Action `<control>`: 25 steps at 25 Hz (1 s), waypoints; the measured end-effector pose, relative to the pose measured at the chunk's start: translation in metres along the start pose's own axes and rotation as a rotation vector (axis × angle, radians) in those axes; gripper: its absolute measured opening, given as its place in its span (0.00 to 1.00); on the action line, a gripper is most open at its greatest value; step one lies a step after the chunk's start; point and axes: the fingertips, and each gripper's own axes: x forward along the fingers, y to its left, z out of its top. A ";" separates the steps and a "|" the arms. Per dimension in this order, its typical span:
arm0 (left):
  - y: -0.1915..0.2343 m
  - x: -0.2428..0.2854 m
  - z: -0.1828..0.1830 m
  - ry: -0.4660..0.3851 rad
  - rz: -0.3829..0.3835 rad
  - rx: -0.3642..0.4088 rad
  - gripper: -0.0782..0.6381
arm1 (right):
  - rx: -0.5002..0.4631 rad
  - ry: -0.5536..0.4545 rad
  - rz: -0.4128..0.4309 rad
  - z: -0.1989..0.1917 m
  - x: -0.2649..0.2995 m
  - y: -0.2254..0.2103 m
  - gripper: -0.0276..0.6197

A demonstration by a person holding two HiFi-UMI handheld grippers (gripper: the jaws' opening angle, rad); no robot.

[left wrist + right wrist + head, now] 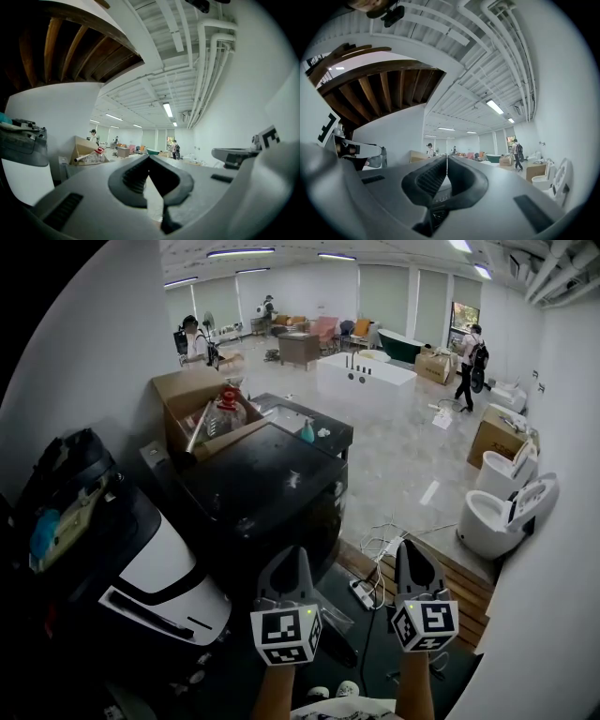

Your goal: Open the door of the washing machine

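The washing machine [267, 488] is a black box with a dark glossy top, standing in the middle of the head view; its front face is in shadow and I cannot make out the door. Both grippers are held low in front of it, side by side, pointing into the room. My left gripper [286, 559] is near the machine's front corner, its tips touching with nothing between them [149, 157]. My right gripper [411, 549] hangs over the floor to the right of the machine, also shut and empty [446, 157].
A black-and-white appliance [155, 582] stands at the left. A cardboard box [192, 395] with bottles sits behind the machine. A power strip [364, 594] and cables lie on the floor. White toilets [497, 517] line the right wall. People stand far back.
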 end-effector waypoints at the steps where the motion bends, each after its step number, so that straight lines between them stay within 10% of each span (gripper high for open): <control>1: 0.001 0.000 0.000 0.000 0.000 0.000 0.11 | -0.001 0.001 0.002 0.000 0.000 0.001 0.08; 25: 0.004 -0.003 -0.008 0.018 0.006 0.018 0.11 | -0.006 0.024 0.001 -0.005 -0.004 0.002 0.07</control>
